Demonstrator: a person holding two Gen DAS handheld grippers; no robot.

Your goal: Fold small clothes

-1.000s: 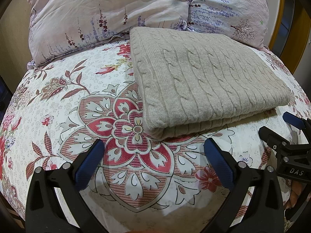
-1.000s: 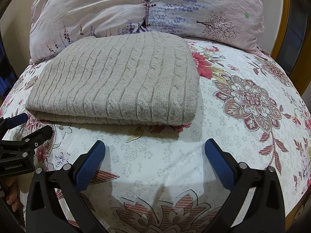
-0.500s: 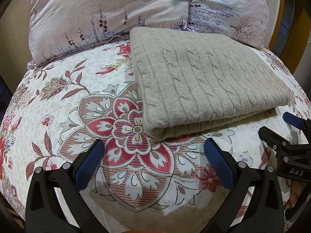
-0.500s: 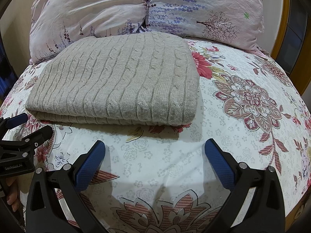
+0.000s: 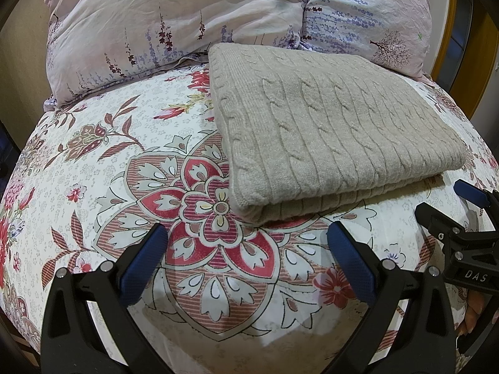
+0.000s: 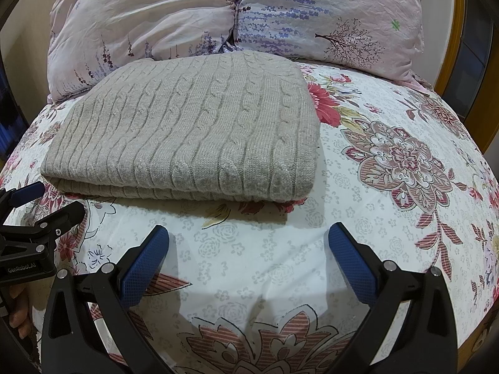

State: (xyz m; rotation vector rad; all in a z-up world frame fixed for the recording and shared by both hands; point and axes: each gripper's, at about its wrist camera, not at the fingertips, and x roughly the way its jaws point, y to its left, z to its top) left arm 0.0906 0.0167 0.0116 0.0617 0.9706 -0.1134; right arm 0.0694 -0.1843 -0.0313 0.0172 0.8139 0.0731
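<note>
Left wrist view: the left gripper [image 5: 246, 251] has its jaws wide and empty over the bed [image 5: 103, 168]; the folded sweater [image 5: 336, 137] lies just ahead, near the pillows [image 5: 174, 21].

Right wrist view: the right gripper [image 6: 248, 251] is also wide and empty, probably because the folding looks finished.

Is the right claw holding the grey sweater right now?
No, the right claw is open and empty over the bedsheet, short of the folded sweater.
</note>
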